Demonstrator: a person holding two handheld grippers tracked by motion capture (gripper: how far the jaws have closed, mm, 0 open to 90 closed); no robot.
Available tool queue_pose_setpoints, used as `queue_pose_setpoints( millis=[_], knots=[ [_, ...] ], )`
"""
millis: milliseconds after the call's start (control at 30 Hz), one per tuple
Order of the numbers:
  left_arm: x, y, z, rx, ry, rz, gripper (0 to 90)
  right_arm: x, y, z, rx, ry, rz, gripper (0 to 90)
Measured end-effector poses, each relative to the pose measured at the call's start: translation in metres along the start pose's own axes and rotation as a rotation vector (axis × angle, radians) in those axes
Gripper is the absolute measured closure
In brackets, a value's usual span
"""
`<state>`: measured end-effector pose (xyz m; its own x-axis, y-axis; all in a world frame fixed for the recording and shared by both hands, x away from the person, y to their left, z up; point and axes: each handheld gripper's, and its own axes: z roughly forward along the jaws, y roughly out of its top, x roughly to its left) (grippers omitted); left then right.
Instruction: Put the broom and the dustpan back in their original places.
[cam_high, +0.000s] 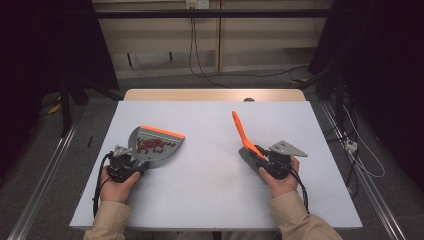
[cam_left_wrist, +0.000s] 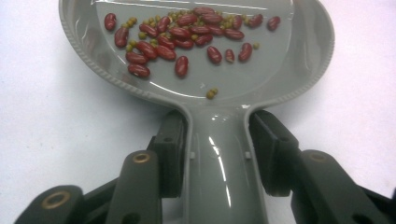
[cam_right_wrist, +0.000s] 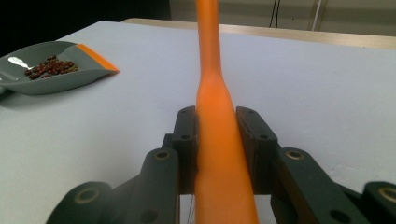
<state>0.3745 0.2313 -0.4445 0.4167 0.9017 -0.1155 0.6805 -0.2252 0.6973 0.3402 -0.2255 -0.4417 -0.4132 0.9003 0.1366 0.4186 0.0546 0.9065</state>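
Observation:
A grey dustpan (cam_high: 167, 150) with an orange front lip lies flat on the white table at the left. It holds several red beans (cam_high: 152, 145) and small green ones (cam_left_wrist: 187, 32). My left gripper (cam_high: 135, 160) straddles the dustpan handle (cam_left_wrist: 219, 158); its pads stand close beside the handle, with a thin gap at the right pad (cam_left_wrist: 268, 154). At the right, my right gripper (cam_high: 260, 156) is shut on the orange handle of a brush (cam_high: 240, 127), which points up and away toward the table's far side. In the right gripper view the handle (cam_right_wrist: 208, 46) runs straight ahead from between the pads.
The white table (cam_high: 210, 190) has bare surface between the two hands and toward the far edge. The dustpan (cam_right_wrist: 46, 70) lies far to the left in the right gripper view. A wooden edge (cam_high: 215, 95), floor cables and dark frames stand beyond the table.

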Motion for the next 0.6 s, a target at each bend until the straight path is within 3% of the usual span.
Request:
queue_pose_setpoints(
  millis=[267,600],
  knots=[
    [-0.008,-0.004,-0.002,0.001,-0.028,0.008,51.4,-0.008,-0.002,-0.006,-0.002,-0.028,0.012,71.2],
    [-0.011,-0.006,-0.004,-0.006,-0.047,0.014,50.1,-0.016,-0.007,-0.02,-0.009,-0.085,0.02,70.3]
  ],
)
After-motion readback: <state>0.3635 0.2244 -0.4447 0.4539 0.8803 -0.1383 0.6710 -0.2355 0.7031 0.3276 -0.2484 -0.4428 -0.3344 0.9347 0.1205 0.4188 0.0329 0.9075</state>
